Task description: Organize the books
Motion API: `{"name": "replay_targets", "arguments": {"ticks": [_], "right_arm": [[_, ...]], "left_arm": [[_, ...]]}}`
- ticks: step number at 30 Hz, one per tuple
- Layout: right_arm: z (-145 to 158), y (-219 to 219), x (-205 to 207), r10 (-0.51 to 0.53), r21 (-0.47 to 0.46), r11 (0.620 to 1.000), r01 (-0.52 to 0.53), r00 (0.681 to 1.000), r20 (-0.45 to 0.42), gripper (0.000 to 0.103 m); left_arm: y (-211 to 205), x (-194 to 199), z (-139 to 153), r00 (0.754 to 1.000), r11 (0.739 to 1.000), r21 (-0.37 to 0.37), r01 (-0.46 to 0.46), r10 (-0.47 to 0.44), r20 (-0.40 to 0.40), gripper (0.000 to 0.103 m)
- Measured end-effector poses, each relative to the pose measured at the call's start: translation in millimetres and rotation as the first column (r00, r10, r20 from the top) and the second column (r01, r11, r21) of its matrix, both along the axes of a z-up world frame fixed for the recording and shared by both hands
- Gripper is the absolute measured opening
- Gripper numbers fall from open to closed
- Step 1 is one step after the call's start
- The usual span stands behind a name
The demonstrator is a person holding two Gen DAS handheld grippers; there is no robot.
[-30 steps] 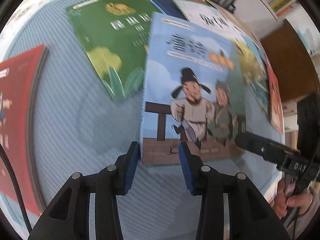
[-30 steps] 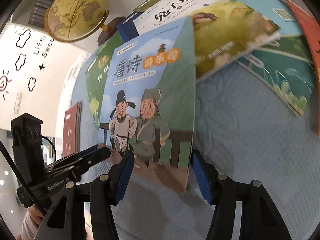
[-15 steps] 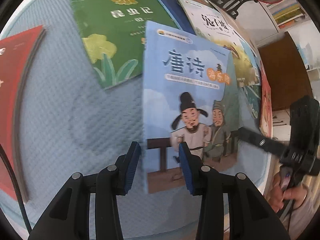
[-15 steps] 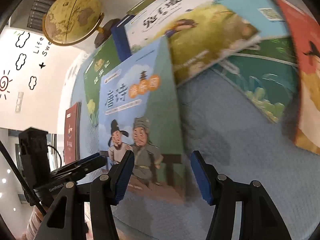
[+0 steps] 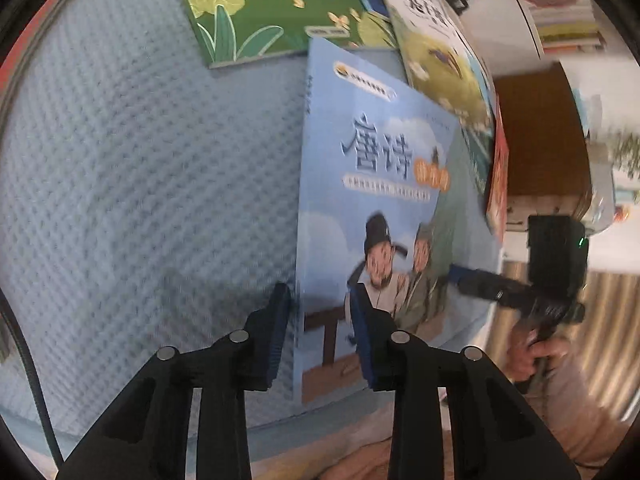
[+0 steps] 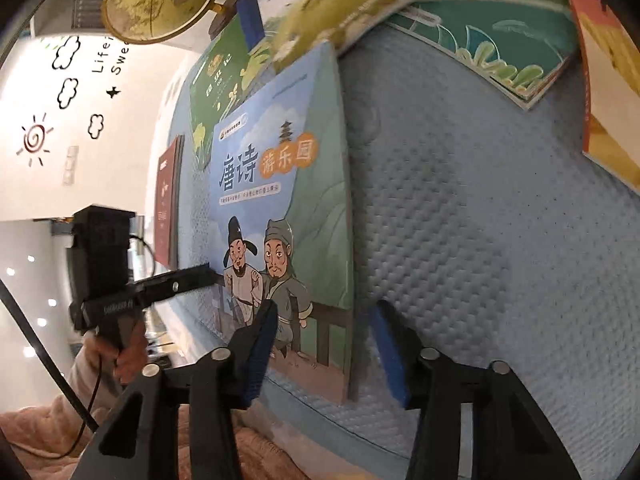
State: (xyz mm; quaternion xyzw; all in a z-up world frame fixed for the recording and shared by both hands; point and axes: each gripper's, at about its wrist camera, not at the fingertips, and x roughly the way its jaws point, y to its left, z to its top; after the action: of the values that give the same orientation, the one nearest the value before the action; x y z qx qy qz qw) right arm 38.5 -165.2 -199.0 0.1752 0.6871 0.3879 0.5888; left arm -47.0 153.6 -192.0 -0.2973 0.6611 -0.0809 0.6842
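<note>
Blue quilted mat (image 5: pixel 140 160) under scattered books. Left gripper (image 5: pixel 318 332) fingers closing astride blue poetry book (image 5: pixel 380 200) spine edge; right gripper (image 6: pixel 324 344) fingers closing astride its opposite edge, not yet clamped.

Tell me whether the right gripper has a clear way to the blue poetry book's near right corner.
Probably yes: the right gripper, jaws closing, already straddles the blue poetry book at that corner, with nothing between.

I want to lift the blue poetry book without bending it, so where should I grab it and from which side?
Probably by the near bottom corners, coming in from the table's front edge. The blue book lies flat on the cloth with that end at the edge, its far corner under the yellow book. The left gripper is closing over the spine corner, the right gripper over the other.
</note>
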Motion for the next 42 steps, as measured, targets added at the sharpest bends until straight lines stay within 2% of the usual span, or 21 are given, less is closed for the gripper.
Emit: {"name": "replay_targets", "arguments": {"ticks": [4, 8, 16, 24, 26, 28, 36, 40, 42], "right_arm": [[-1, 4, 7, 0.046, 0.038, 0.998, -0.046, 0.999, 0.009, 0.046], [-3, 3, 14, 0.057, 0.063, 0.996, -0.057, 0.998, -0.007, 0.043], [-7, 3, 27, 0.092, 0.097, 0.991, -0.089, 0.995, -0.024, 0.042], [-10, 2, 39, 0.122, 0.108, 0.987, -0.118, 0.992, -0.032, 0.034], [-13, 3, 44, 0.123, 0.101, 0.988, -0.119, 0.992, -0.039, 0.022], [-18, 1, 50, 0.119, 0.106, 0.988, -0.113, 0.991, -0.057, 0.014], [-22, 4, 59, 0.121, 0.127, 0.986, -0.110, 0.990, -0.077, 0.013], [-23, 4, 60, 0.105, 0.133, 0.987, -0.094, 0.991, -0.080, 0.013], [-20, 5, 57, 0.104, 0.125, 0.987, -0.096, 0.993, -0.055, 0.013]], "left_arm": [[6, 9, -3, 0.999, 0.999, -0.031, 0.031, -0.032, -0.009, 0.023], [15, 15, -11, 1.000, 0.995, -0.101, 0.001, -0.004, -0.029, 0.022], [17, 31, -12, 0.999, 0.991, -0.137, 0.002, -0.007, -0.036, 0.022], [11, 40, -8, 0.996, 0.997, -0.075, 0.029, -0.035, -0.081, 0.022], [10, 40, -7, 0.996, 0.997, -0.068, 0.026, -0.032, -0.081, 0.022], [10, 41, -9, 0.996, 0.997, -0.076, 0.014, -0.020, -0.084, 0.022], [18, 41, -12, 0.996, 0.995, -0.096, -0.003, -0.005, -0.091, 0.022], [19, 41, -10, 0.996, 0.997, -0.081, 0.003, -0.010, -0.090, 0.022], [15, 41, -10, 0.996, 0.997, -0.074, -0.002, -0.004, -0.089, 0.022]]}}
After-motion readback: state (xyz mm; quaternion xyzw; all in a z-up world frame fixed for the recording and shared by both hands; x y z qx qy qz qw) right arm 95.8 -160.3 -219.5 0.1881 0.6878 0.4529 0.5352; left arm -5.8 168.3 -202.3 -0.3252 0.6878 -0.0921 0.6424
